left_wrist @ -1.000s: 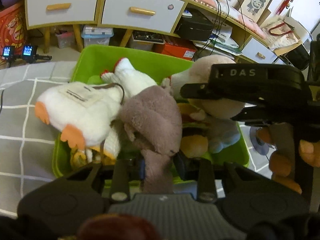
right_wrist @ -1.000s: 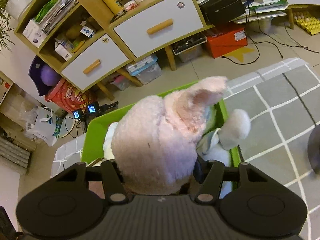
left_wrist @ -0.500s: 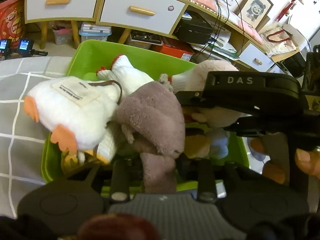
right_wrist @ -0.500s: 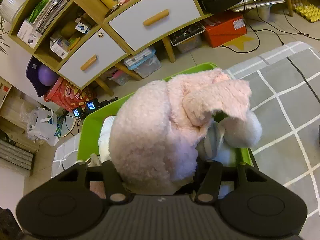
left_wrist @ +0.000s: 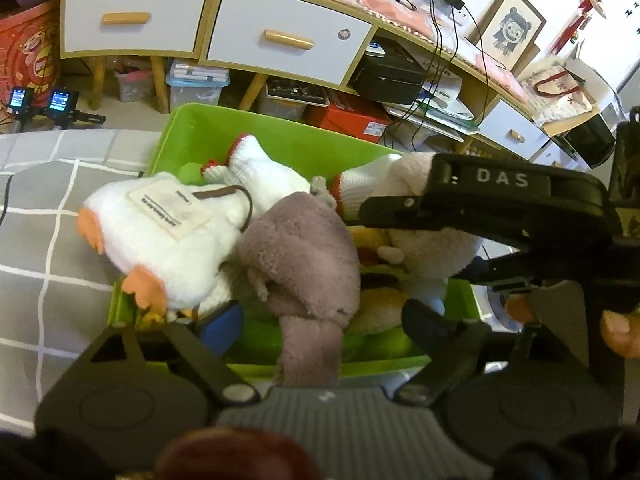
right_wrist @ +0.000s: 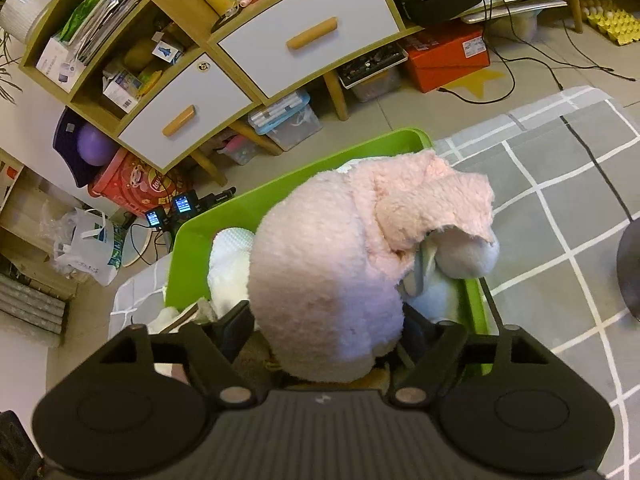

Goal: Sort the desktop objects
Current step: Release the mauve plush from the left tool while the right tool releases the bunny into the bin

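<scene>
both grippers stood over the green bin, which sat on a grey checked mat. left gripper: jaws spread wide, the brown plush toy lying loose between them, draped over the bin's near wall beside a white duck toy. right gripper: jaws apart on either side of the pink plush toy, which rested on other toys in the bin; whether the fingers touched it could not be told. drawers stood behind.
</scene>
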{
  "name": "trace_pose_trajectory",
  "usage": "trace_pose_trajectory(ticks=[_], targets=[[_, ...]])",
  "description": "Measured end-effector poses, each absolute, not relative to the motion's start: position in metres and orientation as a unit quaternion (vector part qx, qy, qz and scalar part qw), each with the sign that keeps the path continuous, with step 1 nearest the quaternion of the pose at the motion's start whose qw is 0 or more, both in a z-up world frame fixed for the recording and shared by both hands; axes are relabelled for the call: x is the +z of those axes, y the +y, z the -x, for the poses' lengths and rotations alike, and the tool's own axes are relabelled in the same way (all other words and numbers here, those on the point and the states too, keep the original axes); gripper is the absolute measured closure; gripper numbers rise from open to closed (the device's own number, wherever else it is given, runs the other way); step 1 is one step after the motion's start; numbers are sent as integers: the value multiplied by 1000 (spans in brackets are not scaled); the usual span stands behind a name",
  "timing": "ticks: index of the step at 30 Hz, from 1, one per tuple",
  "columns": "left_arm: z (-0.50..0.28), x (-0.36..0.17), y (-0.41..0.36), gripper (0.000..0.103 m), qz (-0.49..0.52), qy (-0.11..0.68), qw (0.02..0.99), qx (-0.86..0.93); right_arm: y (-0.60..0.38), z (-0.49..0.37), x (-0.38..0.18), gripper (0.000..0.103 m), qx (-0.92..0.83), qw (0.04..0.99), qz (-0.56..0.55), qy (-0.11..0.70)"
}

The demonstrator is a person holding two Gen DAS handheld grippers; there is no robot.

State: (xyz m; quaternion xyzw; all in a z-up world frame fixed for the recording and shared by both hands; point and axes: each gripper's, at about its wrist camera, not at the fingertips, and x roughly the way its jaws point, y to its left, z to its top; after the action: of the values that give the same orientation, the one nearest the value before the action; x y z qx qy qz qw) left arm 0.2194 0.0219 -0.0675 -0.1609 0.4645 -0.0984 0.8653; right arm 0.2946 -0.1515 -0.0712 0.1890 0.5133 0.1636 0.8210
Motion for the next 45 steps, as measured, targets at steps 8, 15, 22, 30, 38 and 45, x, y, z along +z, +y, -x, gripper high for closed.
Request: trace_pose_trajectory(ticks=[8, 15, 22, 30, 38, 45], targets=[[-210, -58, 25, 6, 157, 464, 867, -96, -156, -284, -58, 22, 162, 823, -178, 514], [-199, -45, 24, 4, 149, 463, 868, -94, -158, -271, -41, 22, 163, 829, -158, 511], [-182, -32, 24, 3, 135, 462, 872, -88, -164, -253, -25, 22, 163, 831, -145, 511], [-160, -19, 26, 1, 109, 469, 873, -76, -172, -229, -13, 22, 166, 828, -122, 521], [-135, -19, 22, 1, 93, 490, 863, -82, -187, -205, -16, 21, 169, 811, -120, 547], [-109, -23, 15, 1, 84, 506, 853, -94, -204, -185, -33, 21, 156, 793, -115, 577]])
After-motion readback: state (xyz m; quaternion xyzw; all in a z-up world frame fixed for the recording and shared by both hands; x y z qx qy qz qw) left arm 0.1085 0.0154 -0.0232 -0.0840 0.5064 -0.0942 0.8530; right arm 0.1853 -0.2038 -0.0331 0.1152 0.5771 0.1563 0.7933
